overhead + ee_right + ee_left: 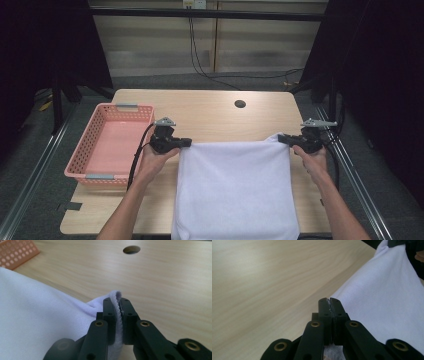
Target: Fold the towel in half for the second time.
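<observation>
Currently the white towel (pixel 235 190) lies flat on the worktop (pixel 210 112), its near end hanging over the near edge. Left hand-held gripper (pixel 187 143) pinches the far-left corner, right hand-held gripper (pixel 281 139) pinches the far-right corner; far hem taut between them, long axis running far-to-near. Pink basket (pixel 95 150) sits left, nearer the left hand.

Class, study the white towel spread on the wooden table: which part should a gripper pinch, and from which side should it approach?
Probably its far corners. The white towel lies flat with its far edge stretched straight, so each hemmed corner offers a thin fold. The left gripper comes in from the left and the right gripper from the right, each shut on a corner. The middle lies flat, giving no edge.
</observation>
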A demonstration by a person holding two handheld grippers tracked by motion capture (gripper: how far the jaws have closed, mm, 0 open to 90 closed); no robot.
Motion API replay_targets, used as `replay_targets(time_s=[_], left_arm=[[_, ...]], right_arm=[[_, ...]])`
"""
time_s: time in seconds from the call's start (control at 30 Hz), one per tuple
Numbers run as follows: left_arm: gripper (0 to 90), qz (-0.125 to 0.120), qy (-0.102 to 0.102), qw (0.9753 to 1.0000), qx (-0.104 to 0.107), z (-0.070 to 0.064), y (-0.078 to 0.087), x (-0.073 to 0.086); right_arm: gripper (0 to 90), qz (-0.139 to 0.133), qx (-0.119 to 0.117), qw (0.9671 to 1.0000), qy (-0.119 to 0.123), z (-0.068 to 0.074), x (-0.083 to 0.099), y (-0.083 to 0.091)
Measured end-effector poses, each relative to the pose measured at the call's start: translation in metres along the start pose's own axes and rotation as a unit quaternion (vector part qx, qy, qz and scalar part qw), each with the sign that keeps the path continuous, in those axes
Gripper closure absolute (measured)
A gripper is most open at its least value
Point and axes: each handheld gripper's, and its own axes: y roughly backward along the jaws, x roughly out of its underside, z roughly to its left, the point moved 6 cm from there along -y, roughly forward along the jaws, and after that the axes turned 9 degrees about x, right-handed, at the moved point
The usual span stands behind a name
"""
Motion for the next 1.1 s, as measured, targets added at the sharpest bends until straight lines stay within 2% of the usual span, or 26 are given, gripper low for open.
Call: replay_targets(time_s=[0.07, 0.17, 0.27, 0.33, 0.4, 0.5, 0.57, 0.6, 0.63, 0.67, 0.73, 0.77, 0.8, 0.83, 0.9, 0.97, 1.1], left_arm=[[89.0, 0.002, -0.003, 1.0000, -0.008, 0.006, -0.001, -0.007], [89.0, -0.014, 0.001, 0.9998, -0.015, 0.014, -0.003, -0.022], [89.0, -0.011, -0.004, 0.9999, -0.009, 0.013, -0.005, -0.029], [88.9, -0.015, 0.000, 0.9999, 0.001, 0.010, -0.004, -0.029], [88.7, -0.001, -0.014, 0.9999, 0.002, 0.005, -0.004, -0.024], [88.5, 0.038, -0.028, 0.9989, 0.007, -0.002, -0.006, -0.010], [88.4, 0.041, -0.039, 0.9983, 0.012, -0.009, -0.005, -0.003], [88.2, 0.052, -0.043, 0.9976, 0.019, -0.011, -0.005, 0.001], [88.1, 0.074, -0.048, 0.9956, 0.032, -0.016, -0.007, 0.009], [87.7, 0.084, -0.049, 0.9944, 0.041, -0.018, -0.008, 0.012], [85.7, 0.095, -0.055, 0.9926, 0.052, -0.023, -0.012, 0.020], [84.0, 0.105, -0.057, 0.9910, 0.061, -0.024, -0.013, 0.022], [81.0, 0.106, -0.056, 0.9904, 0.069, -0.025, -0.015, 0.023], [78.3, 0.104, -0.053, 0.9906, 0.070, -0.025, -0.015, 0.023], [65.9, 0.079, -0.041, 0.9944, 0.058, -0.020, -0.014, 0.016], [63.5, 0.053, -0.032, 0.9967, 0.051, -0.013, -0.011, 0.008], [54.6, 0.037, -0.019, 0.9991, 0.002, 0.007, -0.014, -0.002]], right_arm=[[84.6, -0.008, 0.003, 1.0000, 0.000, -0.003, -0.012, 0.000], [84.8, -0.020, 0.007, 0.9998, -0.002, -0.006, -0.029, -0.002], [84.8, -0.028, 0.009, 0.9995, -0.008, -0.010, -0.046, -0.003], [84.8, -0.028, 0.011, 0.9994, -0.013, -0.011, -0.050, -0.002], [84.8, -0.025, 0.014, 0.9995, -0.013, -0.014, -0.047, -0.002], [84.8, -0.023, 0.007, 0.9996, -0.018, -0.014, -0.035, -0.001], [84.8, -0.023, 0.003, 0.9996, -0.017, -0.012, -0.026, 0.001], [84.8, -0.022, 0.001, 0.9996, -0.016, -0.010, -0.022, 0.002], [84.8, -0.021, 0.000, 0.9997, -0.011, -0.010, -0.020, 0.003], [84.8, -0.016, -0.001, 0.9998, -0.007, -0.009, -0.015, 0.004], [84.8, -0.014, -0.003, 0.9999, -0.006, -0.008, -0.011, 0.005], [84.8, -0.012, -0.004, 0.9999, -0.005, -0.008, -0.008, 0.005], [84.7, -0.010, -0.003, 0.9999, -0.005, -0.008, -0.006, 0.005], [84.7, -0.010, -0.005, 0.9999, -0.004, -0.007, -0.004, 0.005], [84.7, -0.007, -0.005, 0.9999, -0.006, -0.007, -0.001, 0.003], [84.7, -0.008, -0.006, 0.9999, -0.007, -0.007, 0.001, 0.002], [84.7, -0.007, -0.008, 0.9999, -0.008, -0.006, 0.000, -0.002]])
